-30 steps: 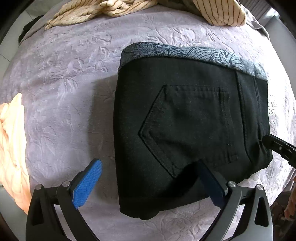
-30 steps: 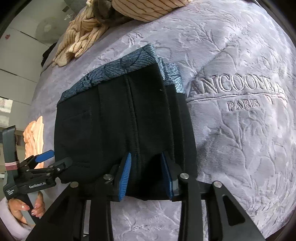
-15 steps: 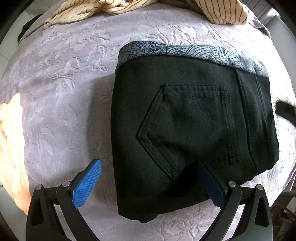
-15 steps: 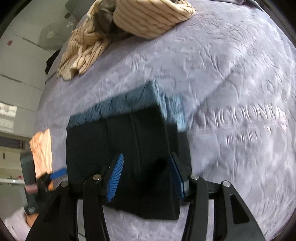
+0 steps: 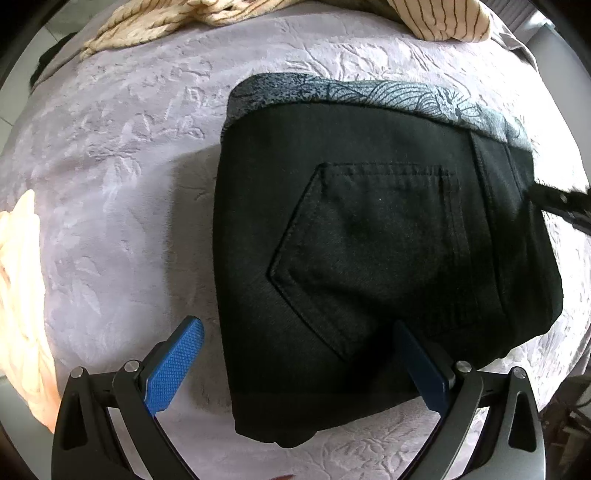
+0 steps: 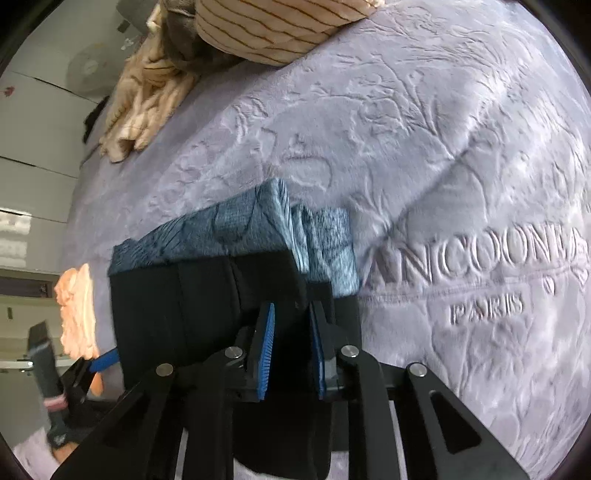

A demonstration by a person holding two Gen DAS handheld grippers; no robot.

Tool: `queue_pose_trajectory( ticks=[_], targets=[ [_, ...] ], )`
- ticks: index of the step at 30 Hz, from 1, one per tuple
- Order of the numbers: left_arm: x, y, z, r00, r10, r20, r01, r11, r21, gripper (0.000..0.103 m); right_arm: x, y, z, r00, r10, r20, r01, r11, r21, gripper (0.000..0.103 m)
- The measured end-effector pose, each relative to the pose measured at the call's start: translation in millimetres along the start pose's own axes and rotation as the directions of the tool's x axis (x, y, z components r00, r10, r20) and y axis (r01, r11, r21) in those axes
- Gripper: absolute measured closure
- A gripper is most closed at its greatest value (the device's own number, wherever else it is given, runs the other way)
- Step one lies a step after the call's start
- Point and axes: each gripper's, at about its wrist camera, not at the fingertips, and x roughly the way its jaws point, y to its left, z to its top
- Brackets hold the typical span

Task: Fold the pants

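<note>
The black pants [image 5: 369,251] lie folded into a compact block on the lilac blanket, back pocket up, with a grey-blue patterned lining along the far edge. My left gripper [image 5: 295,362] is open, its jaws wide apart over the near left corner of the pants. My right gripper [image 6: 290,350] is shut on the near edge of the pants [image 6: 207,295] and the folded block looks raised at that side. The right gripper's finger [image 5: 557,206] shows at the right edge of the left wrist view.
The embossed lilac blanket [image 6: 443,166] covers the surface. Striped cream garments [image 5: 258,14] are piled at the far edge, also seen in the right wrist view [image 6: 258,33]. A peach cloth [image 5: 18,295] lies at the left edge.
My right gripper opened, then closed on the edge of the pants, which now sit higher in its view. The left gripper stayed open and hardly moved.
</note>
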Motion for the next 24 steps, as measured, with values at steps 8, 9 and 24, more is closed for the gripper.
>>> queue_pose_trajectory(
  ticks=[8, 9, 24],
  targets=[
    [15.1, 10.5, 7.9, 0.992, -0.121, -0.046, 0.120, 0.992, -0.027, 0.001, -13.9, -25.7, -32.9, 0.991, 0.130, -0.008, -0.129, 0.988, 0.083, 0.036],
    [15.8, 12.6, 9.4, 0.989, -0.137, -0.050, 0.135, 0.990, -0.035, 0.001, -12.7, -27.8, -34.2, 0.993, 0.113, -0.017, -0.111, 0.991, 0.077, 0.036],
    [38.7, 41.9, 75.0, 0.924, -0.382, -0.018, 0.382, 0.924, -0.037, 0.001, 25.3, -59.8, -21.8, 0.943, 0.318, -0.096, -0.308, 0.946, 0.104, 0.034]
  ],
)
